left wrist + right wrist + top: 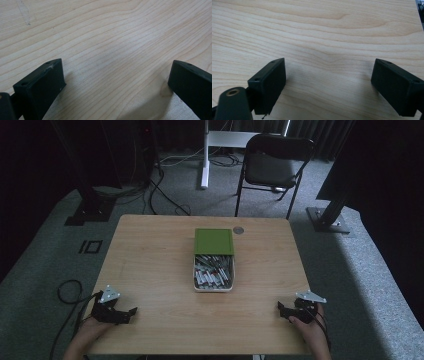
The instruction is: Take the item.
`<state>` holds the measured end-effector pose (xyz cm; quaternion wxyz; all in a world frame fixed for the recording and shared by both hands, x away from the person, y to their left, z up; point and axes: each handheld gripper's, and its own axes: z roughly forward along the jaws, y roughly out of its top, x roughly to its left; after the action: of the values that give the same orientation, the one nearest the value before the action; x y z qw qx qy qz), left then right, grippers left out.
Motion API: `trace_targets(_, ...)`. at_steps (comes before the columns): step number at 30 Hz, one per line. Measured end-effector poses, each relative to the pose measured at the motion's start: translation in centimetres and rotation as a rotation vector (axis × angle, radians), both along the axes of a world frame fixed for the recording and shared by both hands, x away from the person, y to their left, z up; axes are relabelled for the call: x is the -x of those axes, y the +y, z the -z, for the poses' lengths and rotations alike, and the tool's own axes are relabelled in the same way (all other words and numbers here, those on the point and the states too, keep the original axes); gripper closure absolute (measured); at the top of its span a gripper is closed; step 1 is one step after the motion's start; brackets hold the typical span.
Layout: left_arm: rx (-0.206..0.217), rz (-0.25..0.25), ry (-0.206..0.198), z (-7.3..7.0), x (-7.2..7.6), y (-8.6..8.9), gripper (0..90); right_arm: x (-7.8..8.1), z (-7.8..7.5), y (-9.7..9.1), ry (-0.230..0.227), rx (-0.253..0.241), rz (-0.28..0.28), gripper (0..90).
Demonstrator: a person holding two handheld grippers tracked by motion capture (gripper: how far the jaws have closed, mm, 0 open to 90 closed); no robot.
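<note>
A white tray [196,287] full of several small grey and white sticks sits at the middle of the wooden table [150,270]. A green box [214,241] lies against its far side. My left gripper [131,312] rests near the front left corner, its jaws pointing right. My right gripper [281,309] rests near the front right corner, pointing left. In the left gripper view the left gripper [116,75] stands open over bare wood. The right gripper [328,72], seen in its own view, is open too, with nothing between the jaws.
A small round grey disc [238,230] lies at the table's far edge beside the green box. A dark folding chair [272,165] and a white stand [205,155] are beyond the table. Cables [67,292] trail on the carpet at left.
</note>
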<state>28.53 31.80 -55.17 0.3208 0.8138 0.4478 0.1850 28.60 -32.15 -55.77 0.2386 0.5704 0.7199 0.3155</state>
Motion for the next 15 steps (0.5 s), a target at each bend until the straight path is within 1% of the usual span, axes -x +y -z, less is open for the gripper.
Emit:
trace_targets(4,0.008,0.003,0.002,-0.02,0.02,0.13,1.4,0.01,0.00,0.01,0.000,0.000,0.002,12.7)
trace_targets(7,-0.002,0.003,0.000,0.00,0.03,0.01,1.3,0.03,0.01,0.02,-0.001,0.001,0.003,12.7)
trace_targets(15,-0.002,0.008,0.000,0.01,0.03,0.05,1.4,0.04,0.01,0.03,-0.001,0.001,0.005,12.7)
